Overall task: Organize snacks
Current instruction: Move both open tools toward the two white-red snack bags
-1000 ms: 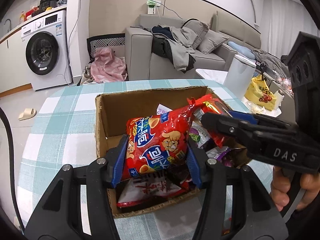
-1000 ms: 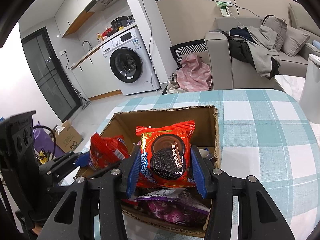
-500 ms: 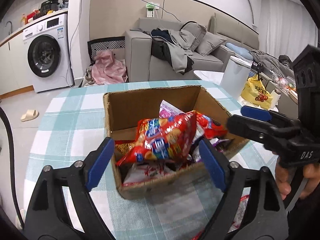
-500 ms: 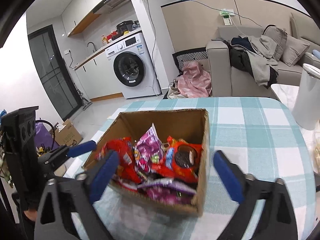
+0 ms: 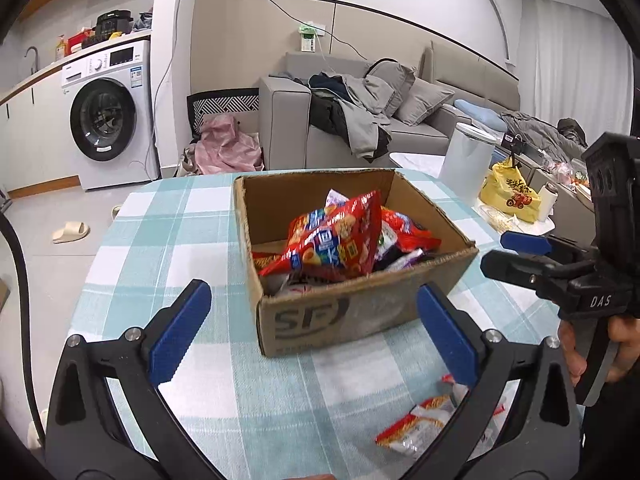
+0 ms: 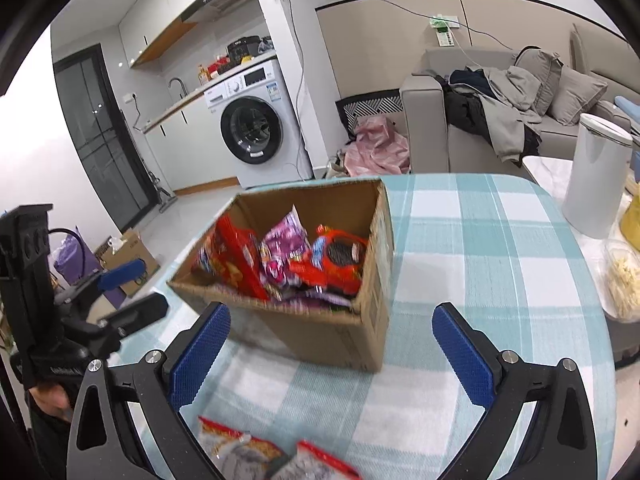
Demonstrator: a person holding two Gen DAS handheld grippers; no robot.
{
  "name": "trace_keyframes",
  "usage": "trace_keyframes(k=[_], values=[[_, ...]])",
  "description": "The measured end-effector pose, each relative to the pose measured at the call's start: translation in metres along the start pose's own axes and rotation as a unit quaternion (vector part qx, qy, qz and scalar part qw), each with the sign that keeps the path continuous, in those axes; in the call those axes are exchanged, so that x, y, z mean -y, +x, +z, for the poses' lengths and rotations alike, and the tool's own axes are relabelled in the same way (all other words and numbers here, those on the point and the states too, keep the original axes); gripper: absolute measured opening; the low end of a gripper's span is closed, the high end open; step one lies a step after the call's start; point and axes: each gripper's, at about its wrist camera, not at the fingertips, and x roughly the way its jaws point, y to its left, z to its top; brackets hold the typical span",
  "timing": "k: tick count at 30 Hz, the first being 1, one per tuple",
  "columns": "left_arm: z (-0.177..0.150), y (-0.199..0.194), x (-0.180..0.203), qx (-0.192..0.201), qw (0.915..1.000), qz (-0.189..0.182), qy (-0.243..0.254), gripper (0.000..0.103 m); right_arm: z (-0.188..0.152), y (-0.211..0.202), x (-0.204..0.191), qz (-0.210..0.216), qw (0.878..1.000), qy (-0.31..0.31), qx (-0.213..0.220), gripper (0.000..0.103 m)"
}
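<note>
Near the middle of the checked desk (image 5: pixel 168 240) sits the cardboard box (image 5: pixel 352 312), open at the top so packets can be dropped in from above. Its load is heaped, not stacked: a red biscuit bag (image 5: pixel 336 240) leans on the pile, a red cookie packet (image 6: pixel 340 260) lies against the right wall, and a purple packet (image 6: pixel 284 248) stands between them; lower layers are hidden, so the full count cannot be told. Two loose packets (image 6: pixel 256 456) lie on the desk just before the box, probably awaiting their turn. Both tools hover short of the box: the left gripper (image 5: pixel 312 340) and the right gripper (image 6: pixel 332 356) each have jaws spread wide, holding nothing.
</note>
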Motion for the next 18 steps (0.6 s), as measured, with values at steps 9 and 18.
trace_keyframes(k=[9,18], values=[[-0.039,-0.025,0.015,-0.008,0.9999,0.002,0.008,0.102,-0.046,-0.014,-0.013,-0.011,0.999,-0.039,-0.033,0.103],[-0.069,-0.033,0.027,-0.025,0.9996,-0.010,0.010,0.102,-0.081,-0.021,-0.016,-0.024,0.997,-0.049,-0.060,0.103]])
